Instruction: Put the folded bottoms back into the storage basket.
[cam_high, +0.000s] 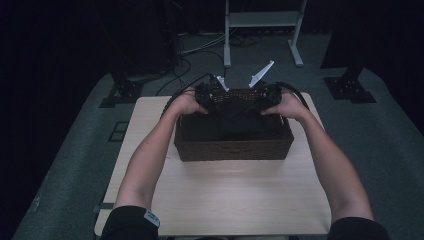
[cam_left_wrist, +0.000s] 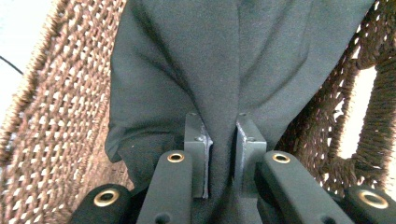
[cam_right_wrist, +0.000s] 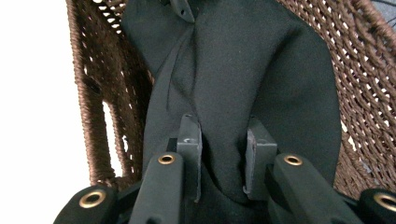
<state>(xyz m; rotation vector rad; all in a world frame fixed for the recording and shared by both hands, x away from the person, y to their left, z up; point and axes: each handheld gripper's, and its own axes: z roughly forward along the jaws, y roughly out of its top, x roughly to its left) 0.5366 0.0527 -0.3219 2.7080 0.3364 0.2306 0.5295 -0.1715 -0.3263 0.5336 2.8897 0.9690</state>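
While both hands sit at the far rim of the basket (cam_high: 233, 149), each gripper is clamped on the same black cloth (cam_high: 235, 116). Left gripper (cam_left_wrist: 222, 140): jaws drawn narrow, a pinched fold of cloth pressed between the pads. Right gripper (cam_right_wrist: 223, 149): jaws likewise closed on a thicker bunch of the cloth (cam_right_wrist: 243, 84).

Cloth lies inside the brown woven basket, which stands in the middle of the light wooden table (cam_high: 225, 200). In the high view the left gripper (cam_high: 207, 92) and right gripper (cam_high: 267, 93) hold it at the far left and far right, so its long axis runs left–right, parallel to the basket's long side; it hangs from the jaws into the basket.

From the left gripper view the cloth (cam_left_wrist: 224, 60) drapes against the wicker wall (cam_left_wrist: 60, 140), with a handle opening at the side.

Hard to make out: black cloth against dark basket interior in the high view; its lower edge and full outline cannot be told. Fingertips are hidden by fabric folds.
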